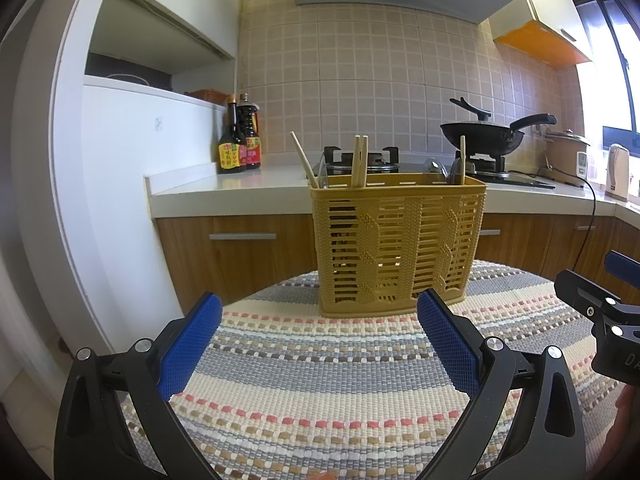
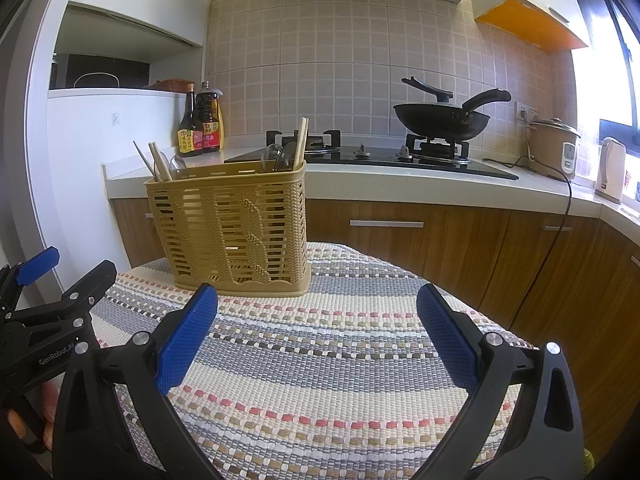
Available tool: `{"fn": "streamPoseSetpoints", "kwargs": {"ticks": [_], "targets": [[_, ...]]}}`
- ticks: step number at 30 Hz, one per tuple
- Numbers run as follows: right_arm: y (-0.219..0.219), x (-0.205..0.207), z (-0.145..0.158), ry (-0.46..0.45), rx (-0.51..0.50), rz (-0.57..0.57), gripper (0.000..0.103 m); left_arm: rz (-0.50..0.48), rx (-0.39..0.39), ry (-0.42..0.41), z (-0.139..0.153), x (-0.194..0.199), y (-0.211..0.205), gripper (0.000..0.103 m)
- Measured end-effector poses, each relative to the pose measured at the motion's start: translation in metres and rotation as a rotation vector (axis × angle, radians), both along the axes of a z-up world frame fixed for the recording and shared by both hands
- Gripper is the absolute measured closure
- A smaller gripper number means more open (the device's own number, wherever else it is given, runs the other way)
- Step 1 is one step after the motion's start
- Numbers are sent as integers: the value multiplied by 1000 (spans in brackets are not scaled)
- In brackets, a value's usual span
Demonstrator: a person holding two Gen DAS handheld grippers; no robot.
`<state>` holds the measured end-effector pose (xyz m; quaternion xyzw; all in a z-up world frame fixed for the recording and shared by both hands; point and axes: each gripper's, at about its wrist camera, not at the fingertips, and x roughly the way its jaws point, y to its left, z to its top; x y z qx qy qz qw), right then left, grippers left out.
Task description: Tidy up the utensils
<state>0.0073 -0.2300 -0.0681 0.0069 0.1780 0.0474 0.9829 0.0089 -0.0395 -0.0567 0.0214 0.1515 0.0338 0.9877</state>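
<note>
A tan plastic utensil basket (image 1: 396, 244) stands upright on the striped woven mat (image 1: 320, 380); it also shows in the right wrist view (image 2: 232, 228). Wooden chopsticks (image 1: 359, 162) and clear spoons (image 1: 436, 168) stick out of its top, seen also in the right wrist view as chopsticks (image 2: 301, 142) and spoons (image 2: 280, 156). My left gripper (image 1: 320, 308) is open and empty, just short of the basket. My right gripper (image 2: 318, 300) is open and empty, to the right of the basket. Each gripper shows at the edge of the other's view.
Behind the table runs a kitchen counter (image 1: 224, 188) with sauce bottles (image 1: 239, 140), a gas hob with a black wok (image 1: 484, 132), a rice cooker (image 2: 554, 142) and a kettle (image 2: 612, 168). Wooden cabinets (image 2: 400, 232) stand below it.
</note>
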Motion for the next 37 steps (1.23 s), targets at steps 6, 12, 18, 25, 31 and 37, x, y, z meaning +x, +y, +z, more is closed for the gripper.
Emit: {"fn": "streamPoseSetpoints", "kwargs": {"ticks": [6,12,18,25,31,37], "targets": [[0,0,0,0,1,0,8,0,1,1,0,0,0,8],[1,-1,0,0,-2,2,8,0,2,2,0,0,0,8],[1,-1,0,1,-1,1,8,-1,1,3,0,0,0,8],[1,-1,0,1,-2,1,8,-1,14,-19,0,-3,-2,8],[1,-1,0,1,-2,0,8,-10,11,0,0,-2,-3,7],[1,-1,0,2,-1,0,8,-10,-9,5,1,0,2,7]]}}
